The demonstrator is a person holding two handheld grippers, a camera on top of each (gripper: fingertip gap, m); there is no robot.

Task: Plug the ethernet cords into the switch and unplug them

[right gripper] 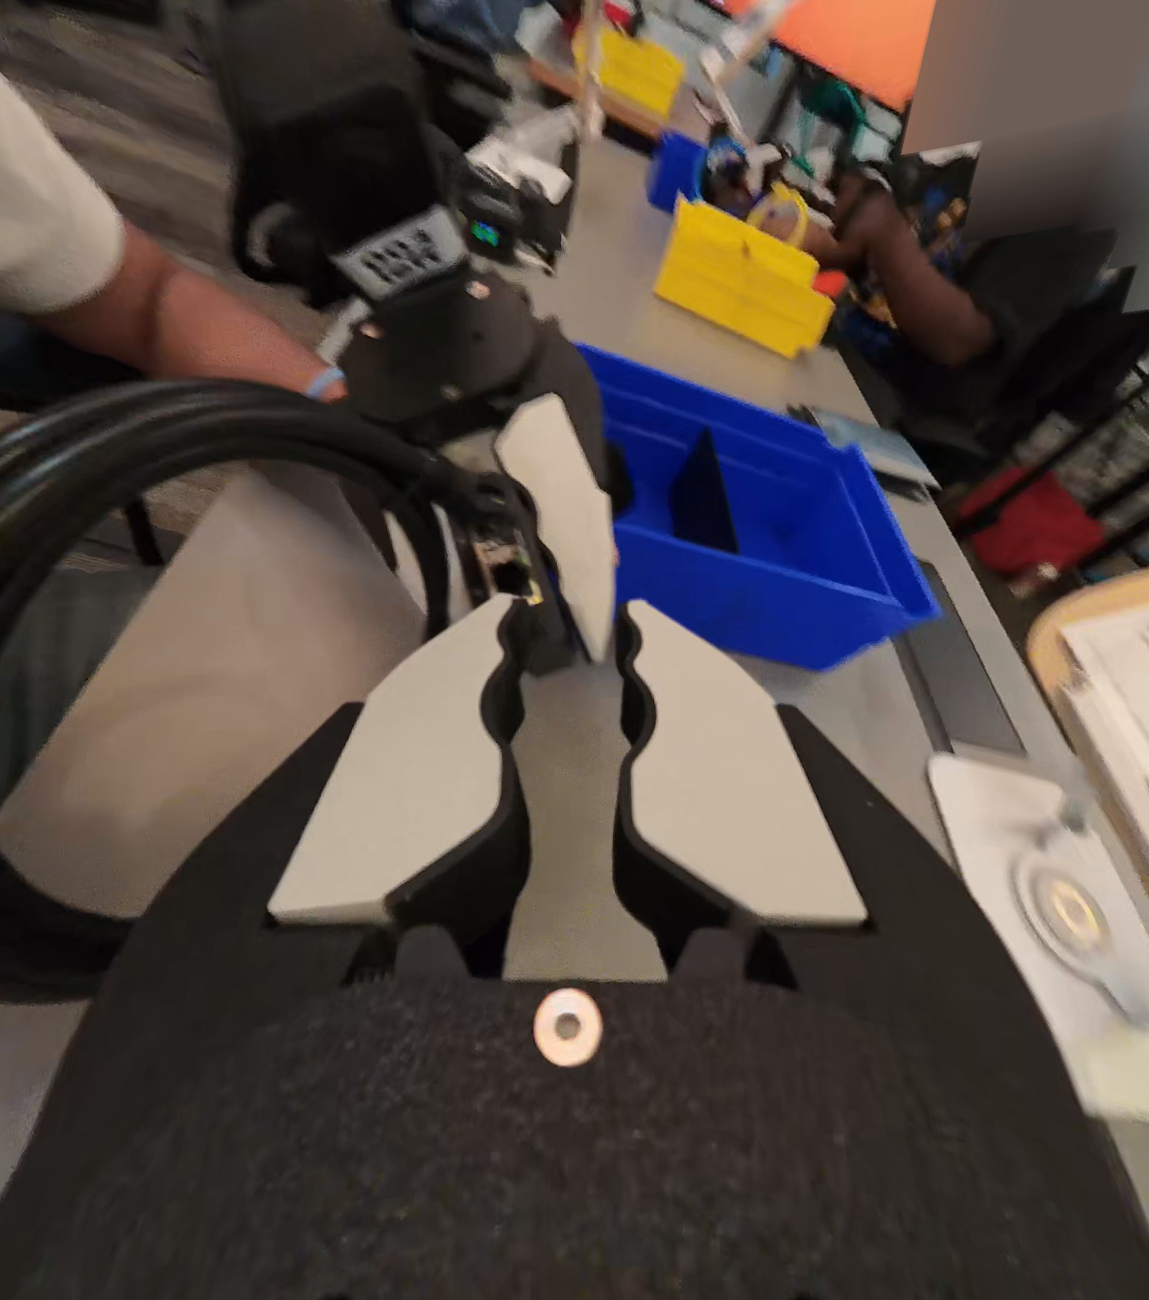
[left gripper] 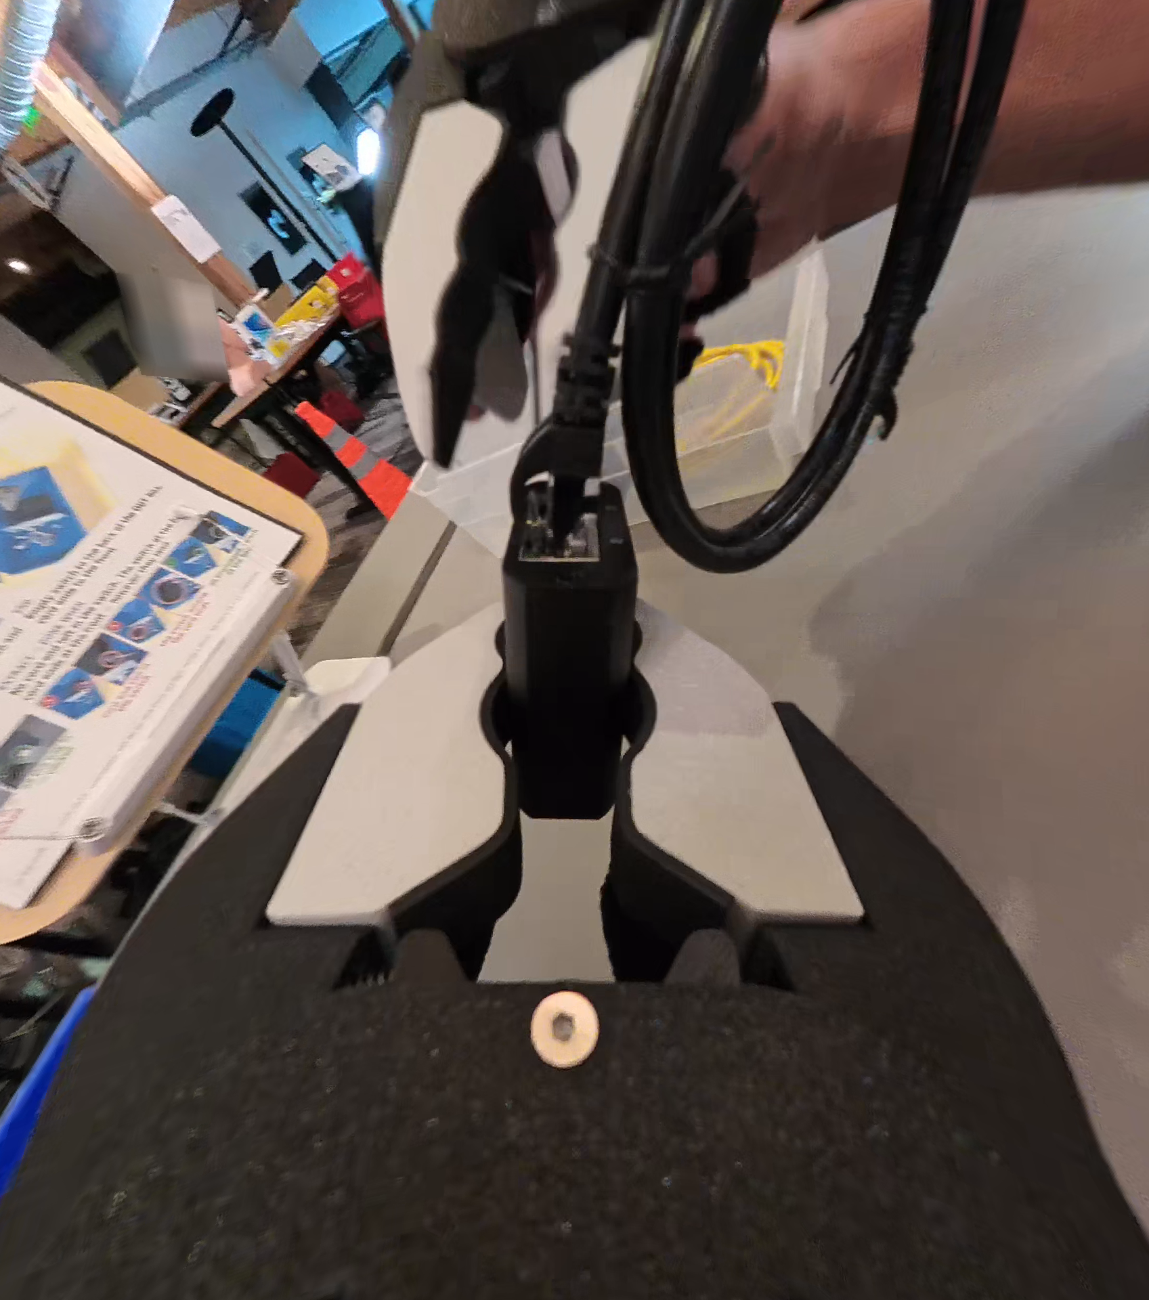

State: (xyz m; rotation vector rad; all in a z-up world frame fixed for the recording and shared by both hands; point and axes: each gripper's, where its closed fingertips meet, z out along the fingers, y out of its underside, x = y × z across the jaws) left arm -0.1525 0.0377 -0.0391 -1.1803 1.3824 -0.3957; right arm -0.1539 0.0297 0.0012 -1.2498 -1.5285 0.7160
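Note:
My left gripper [left gripper: 568, 633] is shut on the black ethernet switch [left gripper: 568, 675] and holds it upright, ports facing away. A black plug [left gripper: 575, 443] sits in one port, and its coiled black cord [left gripper: 768, 492] loops off to the right. My right gripper [right gripper: 568, 633] is open, with only bare table showing between its fingers. In the left wrist view it hangs above the switch [left gripper: 487, 330], its fingers spread beside the plug. In the right wrist view the switch [right gripper: 508, 570] shows one free port, held by the left gripper [right gripper: 557, 520], with the cord [right gripper: 135, 436] to the left.
A blue bin [right gripper: 768, 549] stands just behind the switch, with yellow bins [right gripper: 740, 288] farther back. A clear plastic box of yellow cords [left gripper: 754, 422] lies beyond. An instruction sheet on a wooden board [left gripper: 65, 598] and its stand base [right gripper: 1050, 914] are at the side. Left tips to right tips: about 4 cm.

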